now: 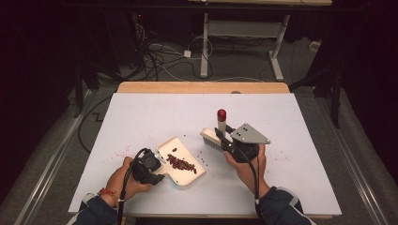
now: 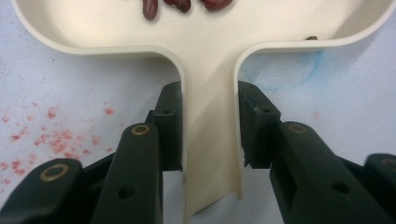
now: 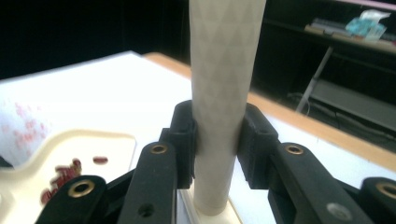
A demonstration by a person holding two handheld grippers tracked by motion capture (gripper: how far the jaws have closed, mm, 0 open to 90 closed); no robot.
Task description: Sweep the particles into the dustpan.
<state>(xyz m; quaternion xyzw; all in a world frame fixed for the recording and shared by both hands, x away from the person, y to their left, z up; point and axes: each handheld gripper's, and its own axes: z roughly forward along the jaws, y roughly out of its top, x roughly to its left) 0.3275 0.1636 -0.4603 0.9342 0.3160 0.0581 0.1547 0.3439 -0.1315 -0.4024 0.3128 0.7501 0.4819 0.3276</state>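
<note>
Dustpan [image 1: 184,159]: cream, stiff, light plastic, beans [image 1: 180,163] loose inside, spillable; lying at desk [image 1: 155,112] centre, its handle clamped by left gripper [image 2: 208,135] fingers at 7 o'clock. Brush [image 1: 217,133]: rigid textured handle pinched by right gripper [image 3: 218,140] fingers. White desk, red-speckled; dark room, cables on floor.

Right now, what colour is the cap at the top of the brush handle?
Red: the cap tops the pale brush handle, seen best in the high view.
</note>
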